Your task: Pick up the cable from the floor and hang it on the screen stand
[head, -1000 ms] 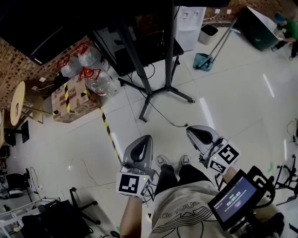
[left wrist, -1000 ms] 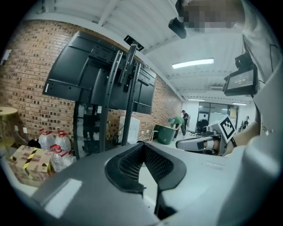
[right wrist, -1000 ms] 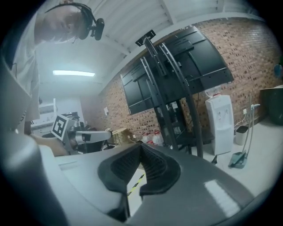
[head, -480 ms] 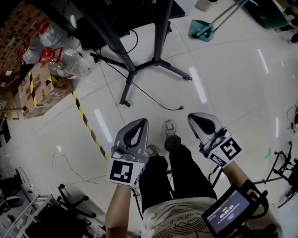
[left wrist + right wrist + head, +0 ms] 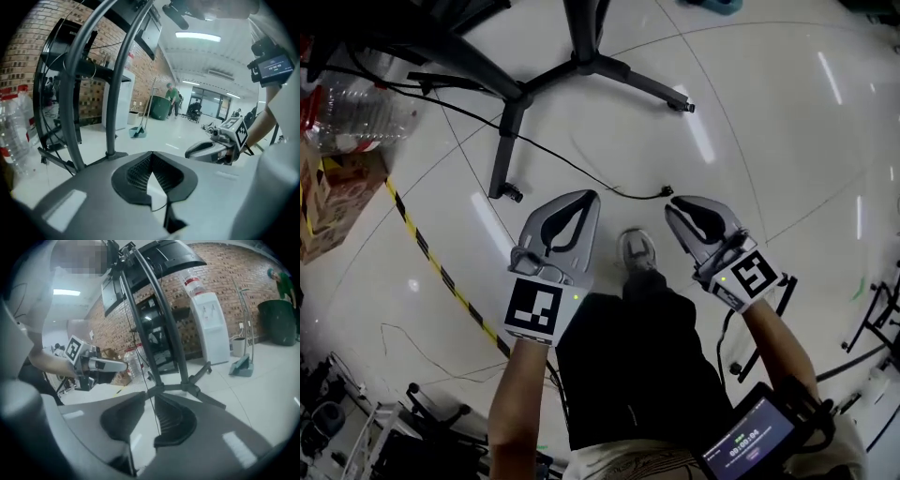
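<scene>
A thin black cable (image 5: pixel 581 159) trails over the white floor from the black screen stand (image 5: pixel 581 61) and ends in a plug (image 5: pixel 664 193). My right gripper (image 5: pixel 677 204) hovers just right of that plug. Its jaws have just been opening and stand a narrow gap apart; in the right gripper view (image 5: pixel 149 397) the cable (image 5: pixel 152 413) shows as a thin line in that gap, not pressed by the pads. My left gripper (image 5: pixel 584 199) is left of the plug, its tips meeting (image 5: pixel 151 157) with nothing held. The stand's poles (image 5: pixel 112 93) rise ahead.
A person's shoe (image 5: pixel 636 253) stands between the grippers. Yellow-black tape (image 5: pixel 441 272) crosses the floor at left, by a cardboard box (image 5: pixel 333 187) and water bottles (image 5: pixel 356 103). A water dispenser (image 5: pixel 213 329), dustpan (image 5: pixel 241 366) and green bin (image 5: pixel 279 319) stand behind the stand.
Both grippers have sunk toward the floor and now flank the cable's plug end. The stand's base looms closer. The right jaws have parted slightly.
</scene>
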{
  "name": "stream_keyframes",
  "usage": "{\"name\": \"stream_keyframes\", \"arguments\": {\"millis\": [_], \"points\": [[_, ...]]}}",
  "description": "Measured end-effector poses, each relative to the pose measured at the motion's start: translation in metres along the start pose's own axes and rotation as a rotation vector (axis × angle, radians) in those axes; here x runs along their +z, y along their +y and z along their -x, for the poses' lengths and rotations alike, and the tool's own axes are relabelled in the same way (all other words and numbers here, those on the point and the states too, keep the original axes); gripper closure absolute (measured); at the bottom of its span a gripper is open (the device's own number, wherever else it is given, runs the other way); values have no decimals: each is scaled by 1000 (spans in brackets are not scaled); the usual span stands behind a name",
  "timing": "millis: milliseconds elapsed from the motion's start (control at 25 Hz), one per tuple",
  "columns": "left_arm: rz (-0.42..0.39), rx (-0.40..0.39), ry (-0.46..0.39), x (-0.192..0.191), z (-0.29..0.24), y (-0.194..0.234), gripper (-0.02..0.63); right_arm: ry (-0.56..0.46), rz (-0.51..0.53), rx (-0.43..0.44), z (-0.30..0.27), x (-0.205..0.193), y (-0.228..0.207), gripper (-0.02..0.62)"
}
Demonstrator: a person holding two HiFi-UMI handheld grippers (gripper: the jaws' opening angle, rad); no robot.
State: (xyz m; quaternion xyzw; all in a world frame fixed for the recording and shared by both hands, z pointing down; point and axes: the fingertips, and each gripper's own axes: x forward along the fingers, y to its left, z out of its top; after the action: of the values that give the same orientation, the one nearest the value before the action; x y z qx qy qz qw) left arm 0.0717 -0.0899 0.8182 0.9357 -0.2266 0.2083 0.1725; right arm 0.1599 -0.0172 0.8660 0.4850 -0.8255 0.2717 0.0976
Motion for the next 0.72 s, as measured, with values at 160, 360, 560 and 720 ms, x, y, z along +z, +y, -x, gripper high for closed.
{"name": "stream_keyframes", "arguments": {"millis": [160,360,560,720], "points": [[31,19,34,-48,-23,16,586,233,173,-21,-37,-121,-50,410],[21,12,66,-81,-36,22,586,623,653,103,-76,-258,-86,375],[34,-26,106,-108,-44,18,586,996,942,297,-93,-344,-106,330],[42,-53,118,-117,-51,16,586,1053,896,333,-110,-357,-104,316]]}}
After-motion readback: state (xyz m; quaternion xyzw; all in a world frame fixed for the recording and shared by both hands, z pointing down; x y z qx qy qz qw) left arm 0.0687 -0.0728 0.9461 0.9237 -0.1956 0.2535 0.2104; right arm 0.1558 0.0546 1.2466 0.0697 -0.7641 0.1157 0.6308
